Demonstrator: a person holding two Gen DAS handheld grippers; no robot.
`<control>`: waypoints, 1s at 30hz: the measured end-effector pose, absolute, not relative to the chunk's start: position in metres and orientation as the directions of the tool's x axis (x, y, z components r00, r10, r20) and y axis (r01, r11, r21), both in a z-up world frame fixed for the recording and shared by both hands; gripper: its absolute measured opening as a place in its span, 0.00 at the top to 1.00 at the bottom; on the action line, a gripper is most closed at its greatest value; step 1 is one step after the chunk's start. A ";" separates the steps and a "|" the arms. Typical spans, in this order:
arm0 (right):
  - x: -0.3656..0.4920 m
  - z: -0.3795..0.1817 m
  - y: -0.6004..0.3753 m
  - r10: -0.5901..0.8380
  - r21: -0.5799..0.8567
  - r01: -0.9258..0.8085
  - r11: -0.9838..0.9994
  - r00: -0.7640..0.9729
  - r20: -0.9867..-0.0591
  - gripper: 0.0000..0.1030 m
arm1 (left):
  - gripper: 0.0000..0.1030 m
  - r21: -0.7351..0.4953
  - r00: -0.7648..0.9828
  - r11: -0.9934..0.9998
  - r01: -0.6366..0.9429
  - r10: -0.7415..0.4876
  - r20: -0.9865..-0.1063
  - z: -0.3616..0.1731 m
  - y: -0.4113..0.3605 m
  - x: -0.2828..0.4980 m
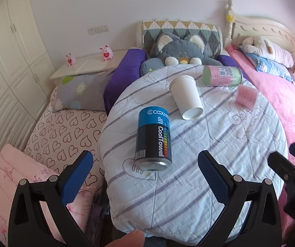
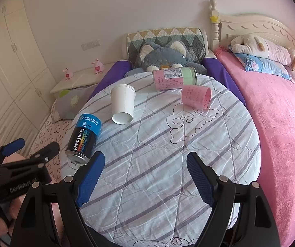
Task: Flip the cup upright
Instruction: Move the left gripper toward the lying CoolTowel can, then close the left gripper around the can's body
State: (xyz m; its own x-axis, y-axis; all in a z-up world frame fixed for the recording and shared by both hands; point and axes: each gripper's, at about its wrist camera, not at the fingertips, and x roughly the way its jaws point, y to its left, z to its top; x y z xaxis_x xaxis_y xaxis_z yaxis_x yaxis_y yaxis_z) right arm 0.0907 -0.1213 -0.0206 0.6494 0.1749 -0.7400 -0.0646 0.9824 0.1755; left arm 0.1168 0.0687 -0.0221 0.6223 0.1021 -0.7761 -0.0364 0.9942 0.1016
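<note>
Right wrist: white cup [image 2: 122, 103] upside down.

- White paper cup [image 2: 122, 105] on its side on striped quilt [image 2: 157, 164], base facing near.
- Right gripper [image 2: 145, 160] near, fingers spread, empty.
- Blue-black can [image 2: 84, 140] lying left; pink cup [image 2: 196, 96] far right.

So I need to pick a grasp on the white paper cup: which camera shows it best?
The right wrist view: the white paper cup lies on its side, base toward the camera, its whole outline clear on the striped quilt. The left wrist view shows it too, unblocked but skewed, beyond the blue can.
</note>
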 end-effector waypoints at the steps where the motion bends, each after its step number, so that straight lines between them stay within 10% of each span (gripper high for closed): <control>1: 0.091 -0.022 -0.122 0.174 0.175 -0.064 0.983 0.648 -0.742 0.19 | 0.00 0.098 0.616 0.995 -0.036 0.099 -0.781 -0.025 0.070 0.123; 22: 0.178 -0.071 -0.102 0.139 0.134 -0.050 0.990 0.550 -0.824 0.19 | 0.01 0.048 0.445 0.999 -0.013 0.048 -0.894 -0.110 0.082 0.237; 30: 0.204 -0.090 -0.100 0.155 0.148 -0.054 0.987 0.514 -0.844 0.19 | 0.33 -0.001 0.408 1.000 0.003 -0.002 -0.913 -0.125 0.082 0.252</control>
State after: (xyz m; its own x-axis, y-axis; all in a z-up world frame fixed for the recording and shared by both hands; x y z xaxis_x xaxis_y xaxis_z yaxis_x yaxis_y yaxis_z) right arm 0.2036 -0.1000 -0.0897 0.5139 0.1548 -0.8438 -0.0538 0.9875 0.1483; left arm 0.2523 0.0821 -0.1249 0.4076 -0.0018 -0.9132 0.0026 1.0000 -0.0008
